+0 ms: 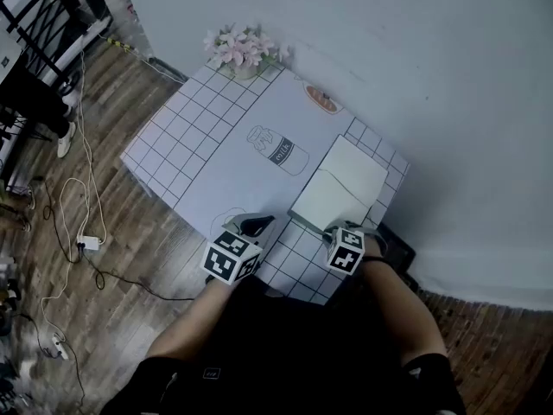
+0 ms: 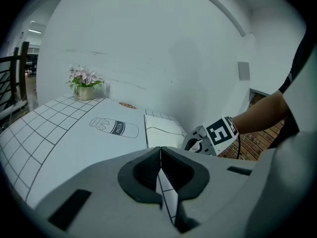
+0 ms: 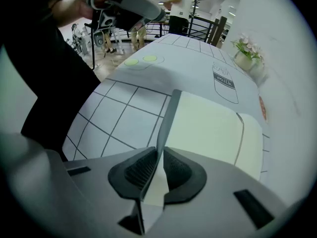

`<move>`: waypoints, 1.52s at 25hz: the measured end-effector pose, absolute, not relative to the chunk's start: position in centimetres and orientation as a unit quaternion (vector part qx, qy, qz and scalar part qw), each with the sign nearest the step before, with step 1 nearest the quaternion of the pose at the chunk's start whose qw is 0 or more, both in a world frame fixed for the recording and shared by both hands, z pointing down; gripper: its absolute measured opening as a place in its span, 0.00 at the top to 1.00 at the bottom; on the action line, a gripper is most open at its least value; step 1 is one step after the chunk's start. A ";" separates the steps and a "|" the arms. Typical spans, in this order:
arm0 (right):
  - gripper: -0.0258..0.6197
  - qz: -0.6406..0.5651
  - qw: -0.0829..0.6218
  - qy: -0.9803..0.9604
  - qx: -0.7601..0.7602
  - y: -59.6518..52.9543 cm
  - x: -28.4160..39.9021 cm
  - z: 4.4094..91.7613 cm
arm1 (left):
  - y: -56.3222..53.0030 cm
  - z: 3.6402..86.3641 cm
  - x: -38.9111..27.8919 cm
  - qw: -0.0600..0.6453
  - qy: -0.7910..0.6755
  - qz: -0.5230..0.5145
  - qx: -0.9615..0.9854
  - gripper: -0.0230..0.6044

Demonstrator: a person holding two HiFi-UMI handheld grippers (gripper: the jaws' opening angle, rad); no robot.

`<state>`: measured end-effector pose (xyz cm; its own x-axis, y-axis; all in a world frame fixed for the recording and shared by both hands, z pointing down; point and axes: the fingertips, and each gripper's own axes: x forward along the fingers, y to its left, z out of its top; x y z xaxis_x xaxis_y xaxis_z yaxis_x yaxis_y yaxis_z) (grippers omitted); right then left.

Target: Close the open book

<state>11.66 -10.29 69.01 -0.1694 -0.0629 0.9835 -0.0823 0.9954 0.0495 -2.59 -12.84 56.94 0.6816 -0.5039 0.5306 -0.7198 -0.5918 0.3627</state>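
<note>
The open book (image 1: 341, 184) lies with cream pages up on the right side of the white grid-patterned table (image 1: 186, 137), near the front edge. My right gripper (image 1: 341, 229) points down at the book's near end. In the right gripper view it (image 3: 157, 170) is shut on the book's thin grey cover edge (image 3: 168, 115), which is lifted a little off the table, with a page corner between the pads too. My left gripper (image 1: 251, 227) hovers over the table's front edge to the left of the book; in its own view it (image 2: 161, 175) is shut on nothing. That view also shows the book (image 2: 161, 128).
A pot of pink flowers (image 1: 242, 52) stands at the table's far corner by the wall. A milk bottle drawing (image 1: 278, 150) and an orange print (image 1: 321, 99) are on the tabletop. Cables and a power strip (image 1: 86, 242) lie on the wooden floor to the left.
</note>
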 end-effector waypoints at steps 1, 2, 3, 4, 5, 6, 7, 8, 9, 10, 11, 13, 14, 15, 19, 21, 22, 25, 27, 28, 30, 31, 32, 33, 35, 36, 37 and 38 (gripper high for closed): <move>0.88 -0.007 0.648 -0.760 0.048 -10.2 11.7 69.1 | -12.8 57.0 -2.6 0.286 -0.351 0.189 0.871 0.95; 0.88 -0.019 0.653 -0.755 0.049 -10.1 11.7 69.3 | -12.7 57.1 -2.5 0.287 -0.351 0.189 0.871 0.95; 0.88 -0.027 0.657 -0.751 0.051 -10.0 11.7 69.4 | -12.6 57.2 -2.4 0.288 -0.351 0.188 0.871 0.95; 0.88 -0.032 0.661 -0.748 0.053 -10.0 11.7 69.5 | -12.6 57.1 -2.3 0.288 -0.350 0.188 0.871 0.95; 0.90 -0.034 0.664 -0.745 0.054 -10.0 11.8 69.5 | -12.6 57.1 -2.2 0.288 -0.348 0.188 0.872 0.95; 0.92 -0.034 0.666 -0.743 0.053 -10.1 11.8 69.5 | -12.6 57.0 -2.0 0.287 -0.347 0.187 0.873 0.95; 0.93 -0.029 0.665 -0.745 0.054 -10.0 11.8 69.5 | -12.6 57.0 -1.9 0.287 -0.346 0.186 0.874 0.95; 0.95 -0.018 0.660 -0.749 0.057 -10.0 11.8 69.5 | -12.5 56.9 -1.8 0.286 -0.345 0.185 0.875 0.95; 0.96 -0.002 0.653 -0.755 0.064 -10.0 11.8 69.4 | -12.5 56.8 -1.7 0.285 -0.344 0.185 0.875 0.95; 0.96 0.014 0.646 -0.760 0.073 -10.0 11.9 69.4 | -12.4 56.7 -1.7 0.284 -0.343 0.185 0.876 0.95; 0.96 0.024 0.641 -0.763 0.081 -10.1 12.0 69.3 | -12.4 56.7 -1.7 0.283 -0.343 0.185 0.876 0.95; 0.96 0.027 0.637 -0.765 0.088 -10.2 12.0 69.1 | -12.5 56.7 -2.1 0.284 -0.345 0.187 0.875 0.95; 0.96 0.024 0.636 -0.766 0.088 -10.3 12.0 68.9 | -12.5 56.7 -2.3 0.284 -0.347 0.187 0.874 0.95; 0.96 0.023 0.635 -0.767 0.089 -10.3 12.0 68.7 | -12.5 56.8 -2.5 0.285 -0.349 0.187 0.873 0.95; 0.96 0.027 0.622 -0.775 0.105 -10.7 12.7 67.0 | -12.7 56.7 -2.7 0.286 -0.350 0.186 0.872 0.95; 0.96 0.034 0.616 -0.778 0.117 -11.2 13.3 66.0 | -12.7 56.7 -2.5 0.286 -0.348 0.186 0.873 0.95; 0.96 0.039 0.613 -0.780 0.123 -11.4 13.7 65.7 | -12.8 56.8 -2.4 0.286 -0.346 0.187 0.874 0.95; 0.96 0.058 0.604 -0.783 0.137 -11.5 14.3 65.4 | -13.0 56.7 -1.5 0.284 -0.339 0.188 0.877 0.95; 0.96 0.056 0.608 -0.778 0.145 -11.3 14.6 66.2 | -13.2 56.6 -0.9 0.283 -0.331 0.189 0.880 0.95; 0.96 0.050 0.615 -0.773 0.147 -11.2 14.7 66.8 | -13.2 56.6 -0.7 0.282 -0.328 0.191 0.881 0.95; 0.72 0.038 0.628 -0.763 0.148 -11.1 14.9 68.2 | -13.3 56.6 -0.4 0.281 -0.322 0.194 0.883 0.95; 0.65 0.035 0.632 -0.760 0.148 -11.0 14.9 68.8 | -13.3 56.7 -0.3 0.281 -0.321 0.196 0.883 0.95; 0.63 0.033 0.634 -0.758 0.148 -11.0 15.0 69.1 | -13.3 56.8 -0.3 0.282 -0.320 0.198 0.882 0.95; 0.63 0.033 0.635 -0.758 0.145 -11.0 15.0 69.2 | -13.3 56.9 -0.4 0.283 -0.320 0.201 0.882 0.95; 0.63 0.037 0.633 -0.762 0.134 -10.9 14.9 69.3 | -13.3 57.3 -0.7 0.285 -0.323 0.204 0.879 0.95; 0.68 0.043 0.629 -0.766 0.127 -10.9 14.8 69.3 | -13.2 57.4 -0.9 0.287 -0.324 0.206 0.878 0.95; 0.69 0.049 0.624 -0.770 0.121 -10.8 14.8 69.3 | -13.2 57.5 -1.0 0.288 -0.326 0.207 0.876 0.95; 0.69 0.055 0.621 -0.773 0.116 -10.8 14.8 69.3 | -13.2 57.6 -1.0 0.290 -0.326 0.208 0.875 0.95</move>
